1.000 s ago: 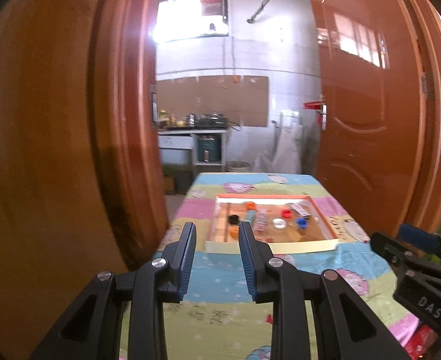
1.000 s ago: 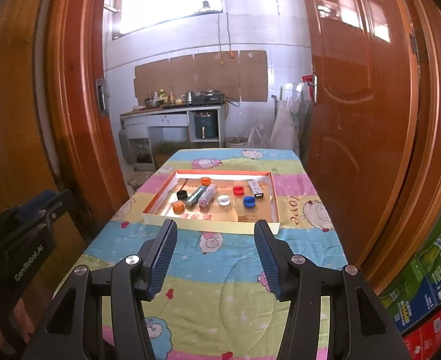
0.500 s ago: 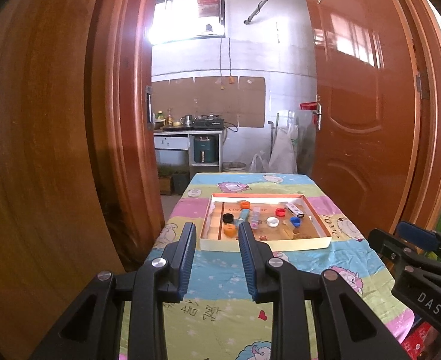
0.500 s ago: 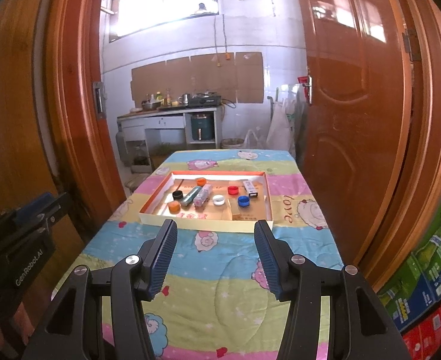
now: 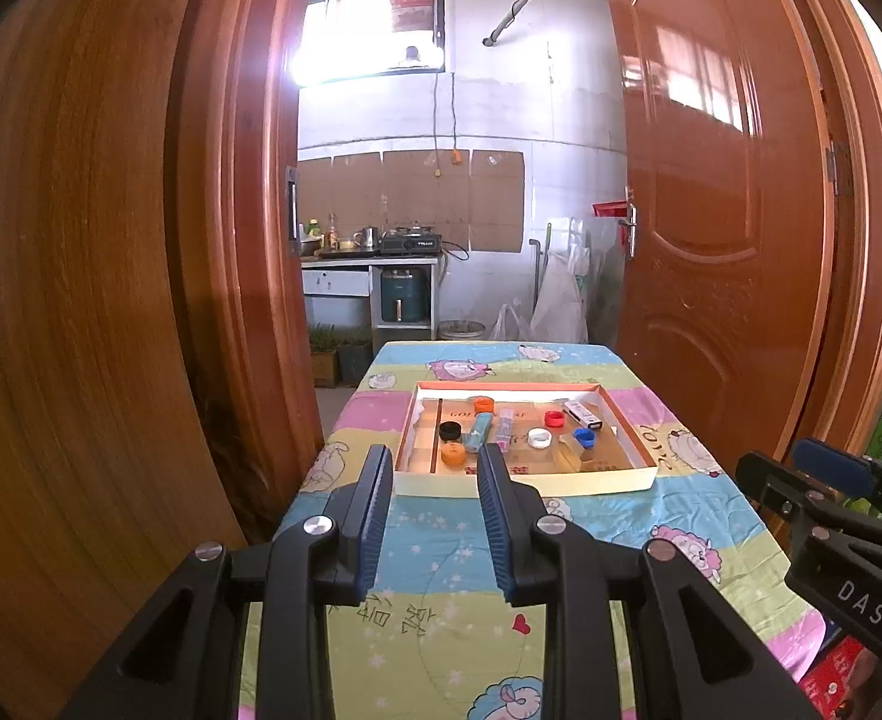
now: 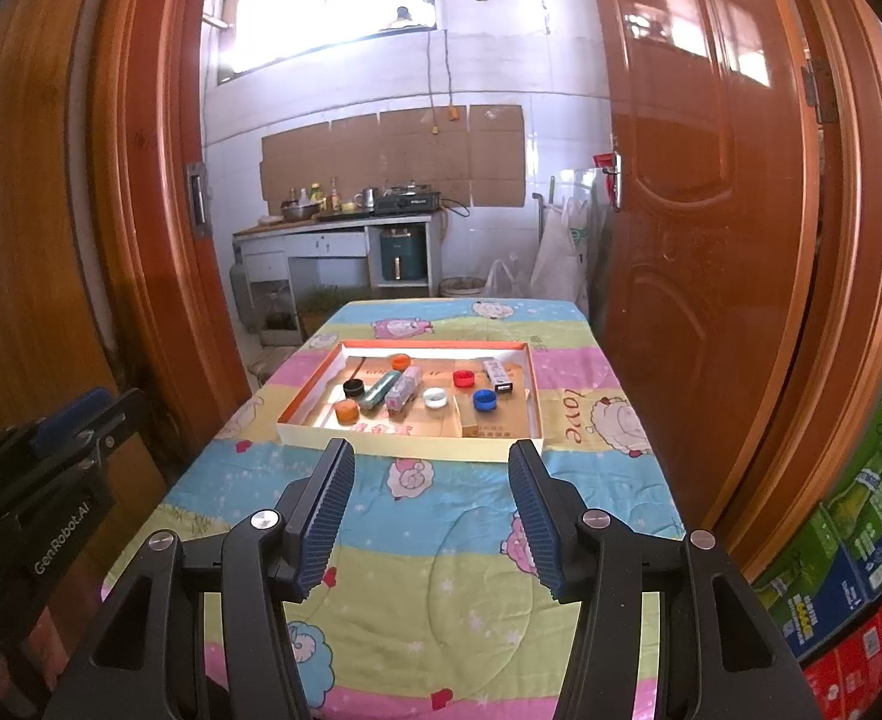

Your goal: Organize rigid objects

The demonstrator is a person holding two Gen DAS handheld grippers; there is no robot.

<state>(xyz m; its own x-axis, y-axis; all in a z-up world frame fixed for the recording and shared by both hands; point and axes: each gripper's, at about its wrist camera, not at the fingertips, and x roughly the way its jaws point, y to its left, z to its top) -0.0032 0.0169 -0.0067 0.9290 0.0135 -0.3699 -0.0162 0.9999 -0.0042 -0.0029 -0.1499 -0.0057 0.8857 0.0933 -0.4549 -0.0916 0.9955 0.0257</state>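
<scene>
A shallow cardboard tray [image 5: 525, 483] [image 6: 405, 441] with an orange rim lies on the table. Inside lie several bottle caps: orange [image 6: 346, 411], black [image 6: 353, 387], white [image 6: 434, 398], red [image 6: 463, 377], blue [image 6: 484, 399]. A teal tube [image 6: 381, 390], a clear small bottle [image 6: 404, 390] and a white box [image 6: 499, 376] lie among them. My left gripper [image 5: 435, 468] is open and empty, well short of the tray. My right gripper [image 6: 432, 465] is open wider, empty, also short of the tray.
The table wears a pastel sheep-print cloth [image 6: 459, 576]. Wooden doors stand on the left [image 5: 81, 300] and right [image 6: 711, 240]. Stacked cartons [image 6: 849, 570] sit at the lower right. A kitchen counter [image 6: 333, 228] stands beyond the table.
Both grippers have drawn back and tilted a little, so the tray sits farther off and lower in view. Their jaws have kept the same opening.
</scene>
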